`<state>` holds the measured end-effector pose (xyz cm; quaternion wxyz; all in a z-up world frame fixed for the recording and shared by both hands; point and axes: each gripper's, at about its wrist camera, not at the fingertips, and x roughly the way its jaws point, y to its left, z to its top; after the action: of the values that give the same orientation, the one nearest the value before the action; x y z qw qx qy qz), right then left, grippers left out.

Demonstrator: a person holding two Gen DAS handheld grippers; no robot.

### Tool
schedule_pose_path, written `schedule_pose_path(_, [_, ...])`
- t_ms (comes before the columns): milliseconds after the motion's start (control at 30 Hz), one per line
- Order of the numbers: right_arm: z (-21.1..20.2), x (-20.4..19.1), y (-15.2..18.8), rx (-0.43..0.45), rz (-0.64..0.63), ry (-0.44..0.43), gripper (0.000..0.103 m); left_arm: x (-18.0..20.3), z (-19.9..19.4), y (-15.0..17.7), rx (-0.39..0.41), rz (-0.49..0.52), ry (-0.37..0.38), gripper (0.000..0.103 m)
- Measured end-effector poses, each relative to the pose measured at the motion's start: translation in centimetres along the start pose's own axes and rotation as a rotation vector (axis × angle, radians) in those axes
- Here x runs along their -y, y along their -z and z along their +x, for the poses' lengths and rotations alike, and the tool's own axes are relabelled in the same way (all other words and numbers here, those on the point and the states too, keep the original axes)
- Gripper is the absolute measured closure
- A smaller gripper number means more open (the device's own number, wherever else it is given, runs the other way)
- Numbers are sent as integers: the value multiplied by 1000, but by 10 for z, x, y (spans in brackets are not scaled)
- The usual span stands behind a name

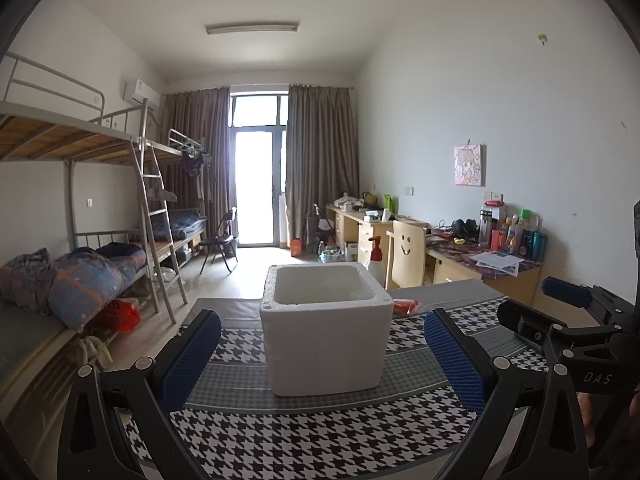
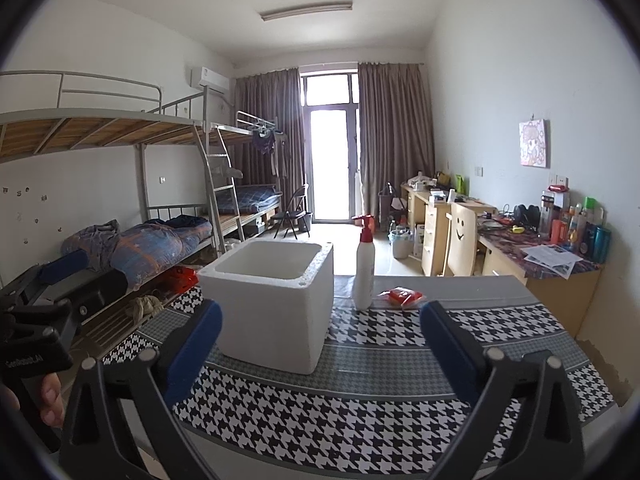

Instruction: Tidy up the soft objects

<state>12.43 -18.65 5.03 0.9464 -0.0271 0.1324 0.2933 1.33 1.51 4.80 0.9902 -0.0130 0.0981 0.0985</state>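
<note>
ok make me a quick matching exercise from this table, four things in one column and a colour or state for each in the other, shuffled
Things:
1. foam box
2. pump bottle
3. small packet
4. right gripper

Colour or state:
A. lying flat, red
B. jaws wide open, nothing between them
C. white, open top, nothing visible inside
D. upright, white body with a red pump

Pairs: 1-C, 2-D, 3-A, 4-B
</note>
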Motion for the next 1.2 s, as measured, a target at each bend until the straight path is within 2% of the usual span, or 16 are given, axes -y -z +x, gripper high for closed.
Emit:
schedule_pose_path(500, [-18, -3, 14, 37, 13, -7, 2, 1, -18, 13, 37, -3, -13, 1])
schedule_pose_path(1033, [-28, -12, 37, 58, 16, -50, 2, -5, -22, 38, 11, -23, -24, 1])
schedule_pose_path(1200, [-32, -18, 41, 72, -7, -41, 2, -6, -27, 41, 26, -23, -38, 1])
